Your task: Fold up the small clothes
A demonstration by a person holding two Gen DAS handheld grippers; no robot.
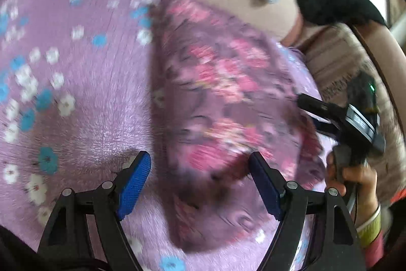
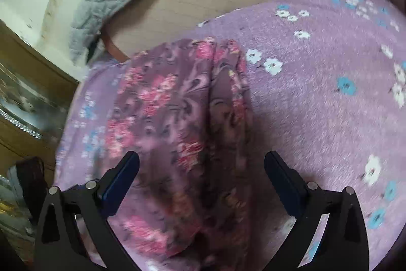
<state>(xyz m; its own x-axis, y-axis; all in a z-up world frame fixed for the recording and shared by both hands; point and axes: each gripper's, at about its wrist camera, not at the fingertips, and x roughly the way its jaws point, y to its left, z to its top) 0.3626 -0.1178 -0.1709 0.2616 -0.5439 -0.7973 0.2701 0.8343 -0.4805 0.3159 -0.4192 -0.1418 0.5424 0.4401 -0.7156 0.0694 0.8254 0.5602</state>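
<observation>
Floral garment (image 2: 177, 118) lies on blanket (image 2: 330, 106) beneath both claws, left (image 1: 200, 169), right (image 2: 201, 169), spread apart.

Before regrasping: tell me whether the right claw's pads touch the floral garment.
Apart. The right wrist view shows the right claw open, pads clear of the floral garment.

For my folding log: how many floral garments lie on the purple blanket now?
1: the garment lies folded lengthwise on the blanket, below both open grippers. More may be hidden outside the views.
</observation>
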